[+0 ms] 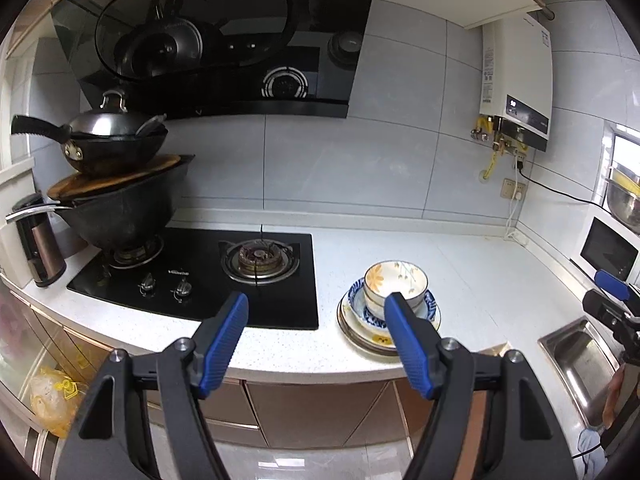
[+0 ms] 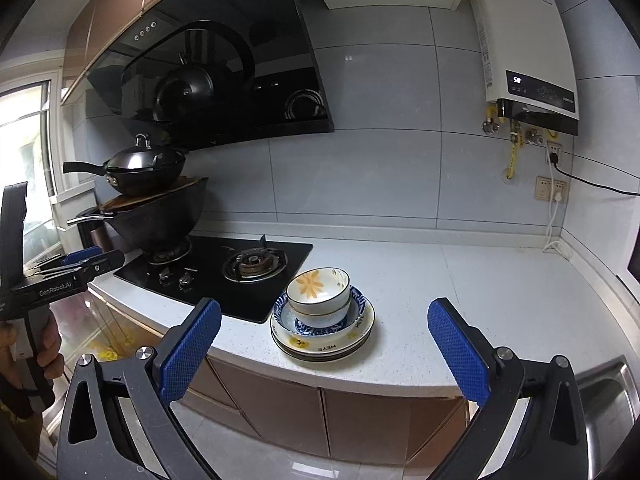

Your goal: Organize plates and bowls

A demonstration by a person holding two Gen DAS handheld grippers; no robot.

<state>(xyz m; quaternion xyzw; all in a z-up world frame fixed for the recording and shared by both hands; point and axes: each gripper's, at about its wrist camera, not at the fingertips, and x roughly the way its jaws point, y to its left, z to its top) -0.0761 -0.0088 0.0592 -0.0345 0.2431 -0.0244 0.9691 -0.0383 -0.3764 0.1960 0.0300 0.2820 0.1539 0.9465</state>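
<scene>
A stack of dishes stands near the front edge of the white counter (image 2: 500, 300). On top is a cream bowl with a yellow flower (image 1: 396, 278) (image 2: 318, 286). It sits in a blue-patterned bowl (image 1: 430, 303) (image 2: 362, 303), which rests on two or three cream plates (image 1: 356, 334) (image 2: 320, 347). My left gripper (image 1: 316, 306) is open and holds nothing. It hovers in front of the counter edge, left of the stack. My right gripper (image 2: 324, 308) is also open and holds nothing, with the stack centred beyond its fingers. Each gripper shows at the edge of the other's view, the right one (image 1: 612, 284) and the left one (image 2: 82, 259).
A black gas hob (image 1: 200, 276) lies left of the stack, with stacked woks (image 1: 116, 184) on its far-left burner and a kettle (image 1: 40, 248) beside them. A steel sink (image 1: 580, 364) is at the right. Brown cabinet doors (image 2: 280, 404) run below the counter. A hand (image 2: 48, 348) holds the left tool.
</scene>
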